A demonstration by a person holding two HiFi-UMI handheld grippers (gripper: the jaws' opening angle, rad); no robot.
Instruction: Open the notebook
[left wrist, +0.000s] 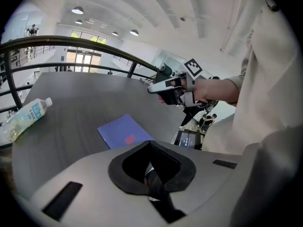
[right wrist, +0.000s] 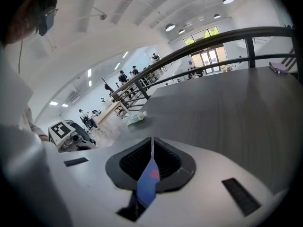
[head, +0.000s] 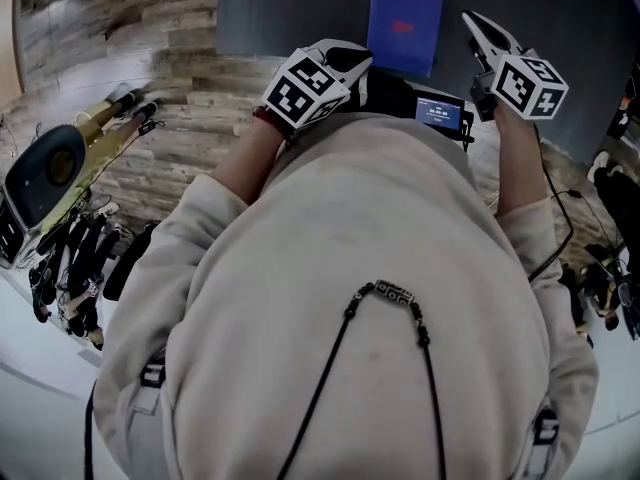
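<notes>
Blue notebook, red mark on cover, closed, flat on grey table

Notebook beyond closed hand-held gripper

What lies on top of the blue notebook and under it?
Nothing lies on the blue notebook; only a red mark shows. Under it is the grey table. Closed, it hides its pages.
</notes>
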